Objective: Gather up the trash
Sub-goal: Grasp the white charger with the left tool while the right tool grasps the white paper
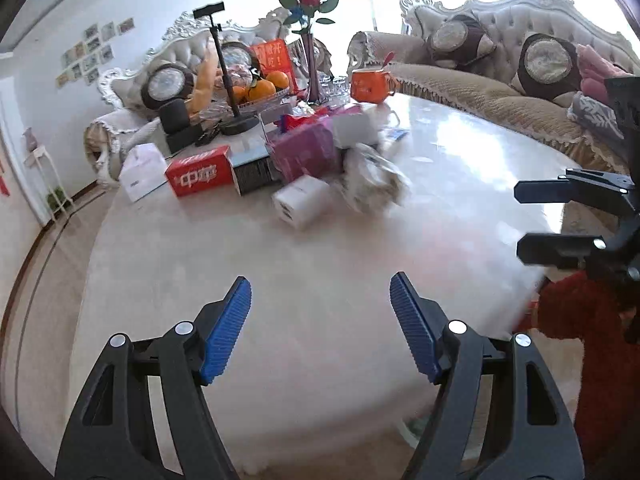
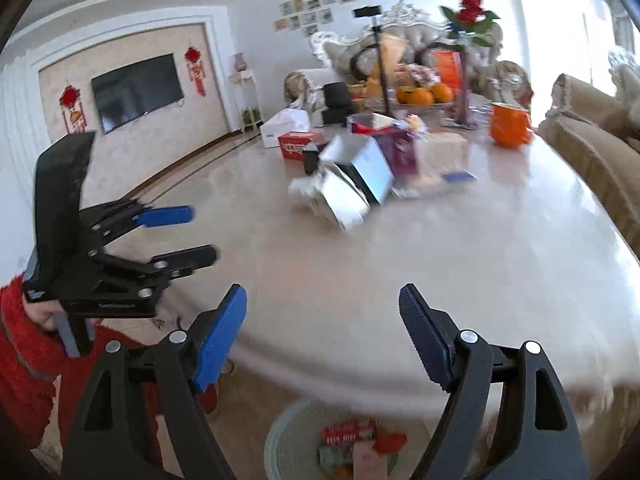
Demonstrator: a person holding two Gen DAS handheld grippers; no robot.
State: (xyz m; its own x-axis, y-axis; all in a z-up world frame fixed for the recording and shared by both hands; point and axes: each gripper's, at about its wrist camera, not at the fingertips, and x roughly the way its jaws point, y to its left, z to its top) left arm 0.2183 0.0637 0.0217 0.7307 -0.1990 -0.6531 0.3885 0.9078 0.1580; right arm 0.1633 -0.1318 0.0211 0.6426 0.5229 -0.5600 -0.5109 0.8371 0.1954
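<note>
My left gripper point(image 1: 320, 320) is open and empty above the near part of the pale marble table point(image 1: 280, 280). My right gripper point(image 2: 322, 332) is open and empty near the table's front edge; it also shows in the left wrist view point(image 1: 524, 220). A heap of trash lies mid-table: a crumpled white wrapper point(image 1: 374, 180), a small white box point(image 1: 302, 202), a pink packet point(image 1: 308, 150), a red carton point(image 1: 200, 172). In the right wrist view an open silver-white box point(image 2: 352, 184) lies blurred. A pale green bin point(image 2: 296, 444) with red wrappers stands on the floor below the table edge.
At the table's far end stand an orange mug point(image 1: 370, 86), a vase of red roses point(image 1: 310, 40), a fruit bowl with oranges point(image 1: 260, 88), a black stand point(image 1: 228, 60) and a white tissue box point(image 1: 142, 170). Sofas point(image 1: 520, 80) line the far and right sides.
</note>
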